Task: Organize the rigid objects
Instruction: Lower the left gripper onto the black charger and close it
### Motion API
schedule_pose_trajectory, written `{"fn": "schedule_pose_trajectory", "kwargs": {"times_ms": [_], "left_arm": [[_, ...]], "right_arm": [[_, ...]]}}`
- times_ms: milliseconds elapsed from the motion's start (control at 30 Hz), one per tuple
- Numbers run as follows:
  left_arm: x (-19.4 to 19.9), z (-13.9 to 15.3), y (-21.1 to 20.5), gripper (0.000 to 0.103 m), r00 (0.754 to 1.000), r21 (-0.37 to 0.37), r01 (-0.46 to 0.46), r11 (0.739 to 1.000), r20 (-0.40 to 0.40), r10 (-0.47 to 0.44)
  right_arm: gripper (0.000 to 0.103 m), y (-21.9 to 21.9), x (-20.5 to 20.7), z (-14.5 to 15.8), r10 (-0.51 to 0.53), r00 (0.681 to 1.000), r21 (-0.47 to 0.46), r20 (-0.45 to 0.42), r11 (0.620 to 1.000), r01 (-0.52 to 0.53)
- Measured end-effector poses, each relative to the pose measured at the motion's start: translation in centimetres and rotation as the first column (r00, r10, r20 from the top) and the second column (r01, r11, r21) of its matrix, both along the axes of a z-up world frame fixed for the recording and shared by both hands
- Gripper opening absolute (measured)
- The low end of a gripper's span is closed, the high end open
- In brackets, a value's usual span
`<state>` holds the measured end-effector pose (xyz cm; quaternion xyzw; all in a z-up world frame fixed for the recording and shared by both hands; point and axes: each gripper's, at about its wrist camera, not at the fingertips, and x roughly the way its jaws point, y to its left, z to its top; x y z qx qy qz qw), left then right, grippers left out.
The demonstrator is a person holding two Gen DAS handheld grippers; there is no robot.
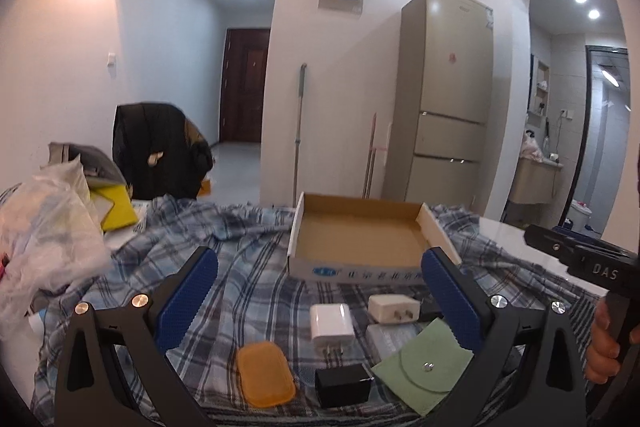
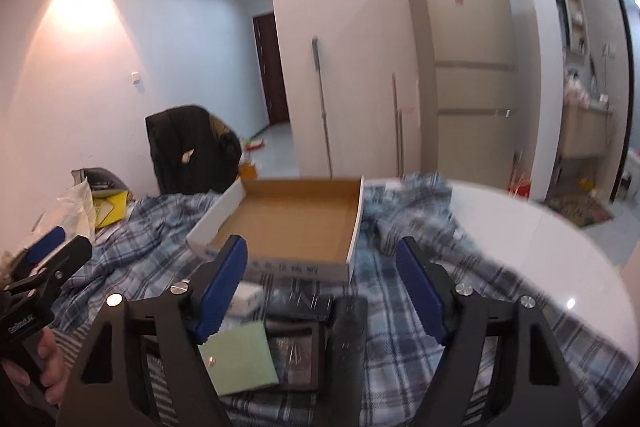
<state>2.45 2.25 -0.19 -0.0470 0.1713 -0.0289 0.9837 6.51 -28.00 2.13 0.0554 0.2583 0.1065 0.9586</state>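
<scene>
Both grippers [image 1: 320, 291] [image 2: 322, 283] agape, empty

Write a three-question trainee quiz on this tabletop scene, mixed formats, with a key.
1. True or false: the cardboard box already holds a charger.
2. Multiple choice: what lies directly left of the black adapter in the left wrist view? A) orange soap-like pad B) green pouch C) black remote
3. Fill in: the objects rest on a blue ____ cloth.

Key
1. False: the box is empty.
2. A.
3. Plaid. Both the left gripper and right gripper stand open with nothing pressed between the pads.
</scene>
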Motion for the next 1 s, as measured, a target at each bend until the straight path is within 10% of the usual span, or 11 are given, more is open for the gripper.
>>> {"fn": "schedule_pose_trajectory", "kwargs": {"times_ms": [200,300,567,667,933,1000], "left_arm": [[1.7,-1.5,-0.6,0.087,0.985,0.0,-0.006,1.0,-0.17,0.006],[2.3,-2.8,-1.1,0.067,0.954,-0.006,0.023,1.0,-0.298,-0.024],[3.5,-5.4,-2.2,0.066,0.876,-0.042,0.08,0.996,-0.473,-0.091],[4.4,-6.9,-1.9,0.049,0.827,-0.079,0.058,0.995,-0.555,-0.092],[4.8,-7.6,-2.5,0.049,0.818,-0.054,0.075,0.996,-0.568,-0.092],[5.0,-7.7,-3.1,0.074,0.814,-0.022,0.085,0.996,-0.574,-0.083]], "right_arm": [[0.067,1.0,-0.9,0.2,0.041,0.999,-0.031,0.012,0.999,-0.04],[0.067,2.0,-1.5,0.3,0.051,0.998,-0.088,0.042,0.995,-0.048],[0.067,2.7,-0.6,-0.3,0.083,0.996,-0.095,-0.037,0.992,-0.087],[0.067,3.0,-0.3,-0.8,0.083,0.995,-0.105,-0.061,0.99,-0.089],[0.067,3.4,-0.5,-1.0,0.1,0.993,-0.123,-0.062,0.987,-0.107],[0.067,3.7,-0.6,-1.1,0.107,0.992,-0.132,-0.063,0.985,-0.115]]}}
